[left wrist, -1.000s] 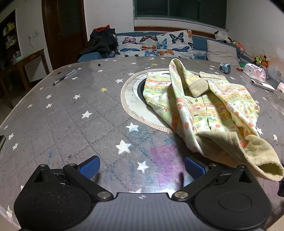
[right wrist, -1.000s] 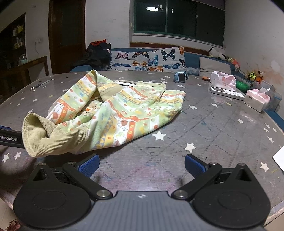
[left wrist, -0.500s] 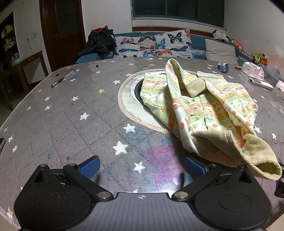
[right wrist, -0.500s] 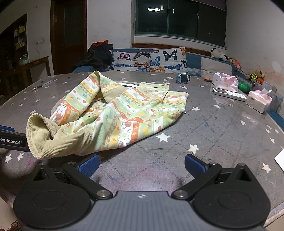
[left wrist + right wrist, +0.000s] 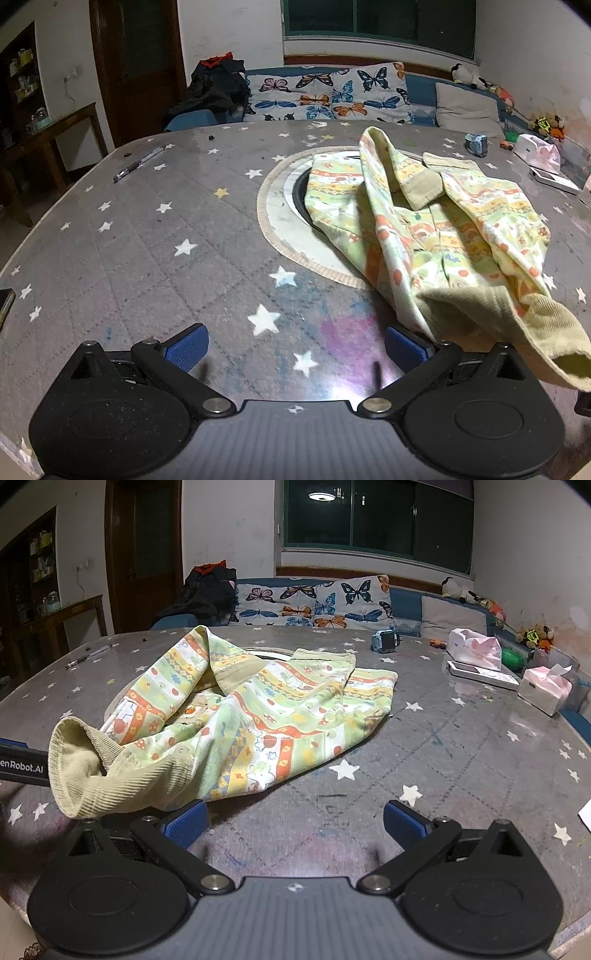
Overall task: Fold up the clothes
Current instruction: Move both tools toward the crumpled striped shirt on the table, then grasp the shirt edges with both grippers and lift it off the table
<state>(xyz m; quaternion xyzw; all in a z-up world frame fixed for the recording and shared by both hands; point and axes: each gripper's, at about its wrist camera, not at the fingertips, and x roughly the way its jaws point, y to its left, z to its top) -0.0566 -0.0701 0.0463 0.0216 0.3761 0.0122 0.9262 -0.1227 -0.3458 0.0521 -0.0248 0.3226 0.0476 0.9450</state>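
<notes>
A crumpled child's garment (image 5: 436,236) with green, yellow and orange print and a tan corduroy cuff (image 5: 546,332) lies on the star-patterned table. In the right wrist view the garment (image 5: 258,716) lies ahead and to the left, its cuff (image 5: 85,771) near my left finger. My left gripper (image 5: 295,345) is open and empty, low over the table, with the cuff beside its right finger. My right gripper (image 5: 293,821) is open and empty at the garment's near edge. The left gripper's body (image 5: 22,764) shows at the left edge.
A round hole with a beige ring (image 5: 280,221) lies partly under the garment. A pen (image 5: 138,168) lies far left. A toy watch (image 5: 386,640), tissue packs (image 5: 546,686), a remote (image 5: 480,672) and a green object (image 5: 511,659) stand at the right. A sofa (image 5: 317,602) is behind the table.
Both grippers have moved forward a little toward the garment, so it looks larger and nearer. The garment has not changed shape. Both stay open.
</notes>
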